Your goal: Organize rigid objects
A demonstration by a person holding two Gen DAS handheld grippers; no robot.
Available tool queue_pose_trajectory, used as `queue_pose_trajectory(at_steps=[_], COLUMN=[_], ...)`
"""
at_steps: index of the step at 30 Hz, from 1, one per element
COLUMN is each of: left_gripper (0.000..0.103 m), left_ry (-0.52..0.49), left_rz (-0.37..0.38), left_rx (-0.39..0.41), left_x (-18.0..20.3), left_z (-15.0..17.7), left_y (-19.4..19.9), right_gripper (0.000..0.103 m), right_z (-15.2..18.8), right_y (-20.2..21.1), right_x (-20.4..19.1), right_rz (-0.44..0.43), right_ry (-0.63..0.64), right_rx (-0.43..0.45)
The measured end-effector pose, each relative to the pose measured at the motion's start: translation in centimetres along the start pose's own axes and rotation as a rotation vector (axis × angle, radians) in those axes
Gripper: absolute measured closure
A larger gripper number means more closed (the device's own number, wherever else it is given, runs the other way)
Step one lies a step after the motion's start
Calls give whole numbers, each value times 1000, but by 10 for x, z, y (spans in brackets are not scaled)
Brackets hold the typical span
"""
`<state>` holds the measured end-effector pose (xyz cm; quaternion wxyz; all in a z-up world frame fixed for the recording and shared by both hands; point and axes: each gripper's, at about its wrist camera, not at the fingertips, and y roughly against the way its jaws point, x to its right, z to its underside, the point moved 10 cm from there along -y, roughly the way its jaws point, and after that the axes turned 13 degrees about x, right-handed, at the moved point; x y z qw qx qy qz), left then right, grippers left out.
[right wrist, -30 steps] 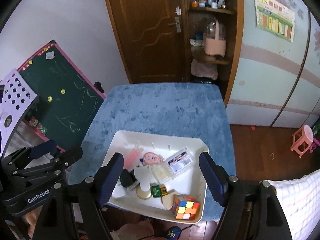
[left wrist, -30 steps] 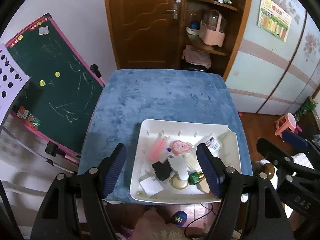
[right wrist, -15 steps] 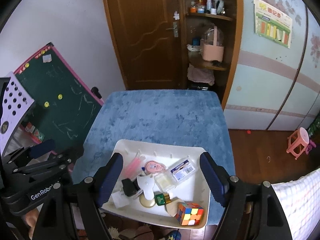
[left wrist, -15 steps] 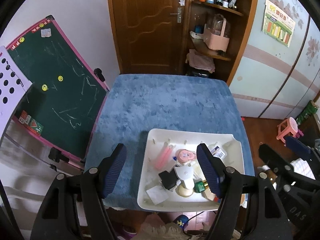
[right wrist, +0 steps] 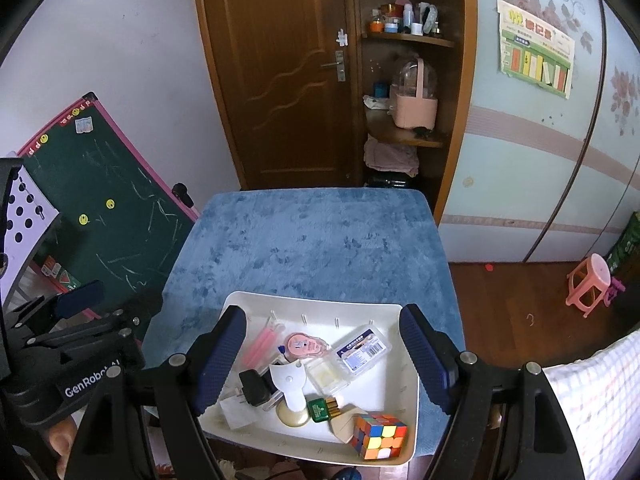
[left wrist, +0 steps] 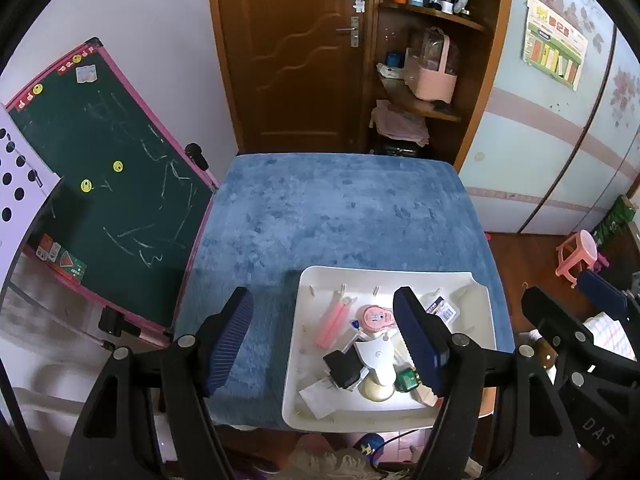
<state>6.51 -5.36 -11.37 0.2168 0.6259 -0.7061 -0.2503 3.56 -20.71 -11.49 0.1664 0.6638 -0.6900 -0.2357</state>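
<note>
1. Both cameras have pulled up and back since a second ago, so the white tray [right wrist: 408,376] looks smaller and sits lower in each frame, with more of the blue-covered table [right wrist: 312,248] showing behind it.
2. Left gripper [left wrist: 324,332] hangs above the tray's left edge with fingers spread wide and nothing between them. Right gripper [right wrist: 322,360] hangs over the middle of the tray, also spread wide and empty.
3. Everything to sort is piled in the tray at the bottom of both frames. Biggest risk as I see it: the pile is tight, so going for one piece could drag its neighbours along.
4. Rubik's cube [right wrist: 380,436] sits in the tray's lower right corner, close to the rim. A sloppy pinch could probably knock it over the edge.
5. Black charger plug [right wrist: 254,388] and the white T-shaped piece [right wrist: 290,384] overlap, so they may well lift together.
6. Clear box [right wrist: 362,348] looks slick, might squirt out of the pads.
7. Readable text: "GenRobot" on the left gripper body in the right view, "DAS" on the right one in the left view. The clear box's label and the wall poster [right wrist: 536,60] are too small to read.
</note>
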Motion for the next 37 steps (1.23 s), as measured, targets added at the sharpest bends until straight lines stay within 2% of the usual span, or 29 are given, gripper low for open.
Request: queue_pose_trajectory(at_steps=[10,21,37], left_gripper=[27,27,27], left_ry=[-25,-6,-12], left_rz=[37,55,50], left_rx=[-15,-20,-33], left_x=[8,11,16], left_z=[3,4,7], left_y=[-1,-4,-8], right_gripper=[23,23,23], right_z=[4,5,8], right_y=[0,1,-1], right_x=[2,10,13], right_rz=[6,21,23], right_ry=[-12,-23,-15], right_rx=[-8,-17,-34])
